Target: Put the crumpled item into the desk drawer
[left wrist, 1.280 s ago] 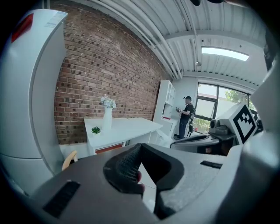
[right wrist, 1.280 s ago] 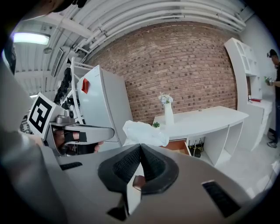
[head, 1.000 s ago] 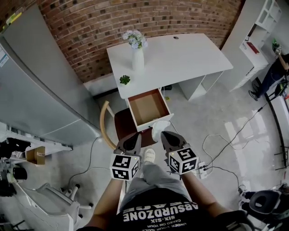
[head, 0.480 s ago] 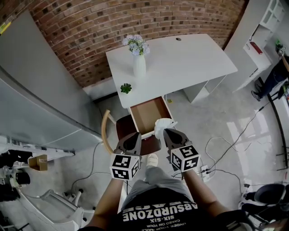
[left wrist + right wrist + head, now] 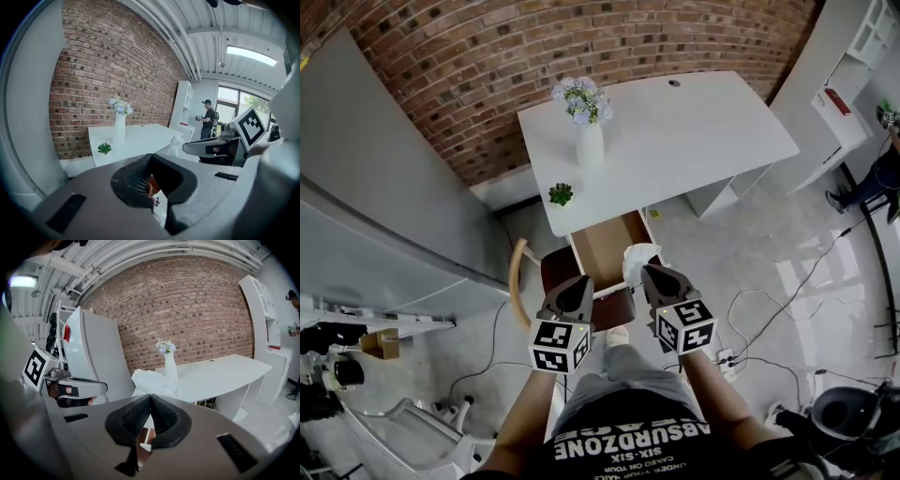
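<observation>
**Over drawer front corner: paper being held**

Crumpled paper (image 5: 637, 260) is being clamped by the right gripper (image 5: 649, 274), just above the open drawer (image 5: 602, 246)'s front right corner. Left gripper (image 5: 575, 287) is being held alongside, jaws together on nothing. Wooden chair (image 5: 555, 270) is being overhung by the drawer. White desk (image 5: 684, 127) against brick wall (image 5: 534, 56); cabled floor (image 5: 759, 253) open rightward.

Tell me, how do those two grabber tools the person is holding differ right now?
The right gripper is shut on a crumpled white item; the left gripper is shut on nothing. The right gripper's tip is at the open drawer's front; the left gripper's is beside it, above the chair seat. Both carry a marker cube.
</observation>
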### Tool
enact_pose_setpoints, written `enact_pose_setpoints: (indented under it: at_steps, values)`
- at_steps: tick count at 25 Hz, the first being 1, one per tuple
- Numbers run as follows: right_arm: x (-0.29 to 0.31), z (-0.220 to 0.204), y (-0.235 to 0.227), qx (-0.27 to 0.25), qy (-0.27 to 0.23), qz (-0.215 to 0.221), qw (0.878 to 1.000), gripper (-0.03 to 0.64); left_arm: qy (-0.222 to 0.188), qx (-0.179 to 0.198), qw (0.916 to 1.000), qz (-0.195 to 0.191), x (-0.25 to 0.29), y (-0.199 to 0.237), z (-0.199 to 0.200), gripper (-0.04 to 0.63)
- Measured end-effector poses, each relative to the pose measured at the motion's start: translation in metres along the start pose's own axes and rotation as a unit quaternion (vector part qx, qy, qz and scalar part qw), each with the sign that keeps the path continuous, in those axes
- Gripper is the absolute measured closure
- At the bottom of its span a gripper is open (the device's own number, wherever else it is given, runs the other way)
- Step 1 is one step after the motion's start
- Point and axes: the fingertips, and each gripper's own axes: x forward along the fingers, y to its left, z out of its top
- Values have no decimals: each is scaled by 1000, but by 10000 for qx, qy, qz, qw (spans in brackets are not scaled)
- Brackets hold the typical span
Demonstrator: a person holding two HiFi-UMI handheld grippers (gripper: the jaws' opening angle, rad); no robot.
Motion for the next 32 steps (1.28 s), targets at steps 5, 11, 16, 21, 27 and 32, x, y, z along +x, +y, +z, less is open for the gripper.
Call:
enact_pose_setpoints:
  at_steps: [5,11,16,21,27,32]
  values:
    - [14,6,-14,1,12,58,10000,617,67,24,10000,43,16,6,3,598]
    - [30,5,-26,42,43,89,9999,617,109,1,9999,107,27,14,0,599]
    - [44,0,-28,59,149,113,9998,617,180,-53,9997,144,32,21,-6,598]
    - [56,-3,-27,58,199,105,9997,617,255,-67,9996,112,35,29,-13,598]
    - [68,0,-29,75,283,44,9996,617,424,-16,9991,22,43,41,-14,598]
    - [78,-2,-31,89,418,24,9991,617,548,51,9985,-80,52,47,-13,598]
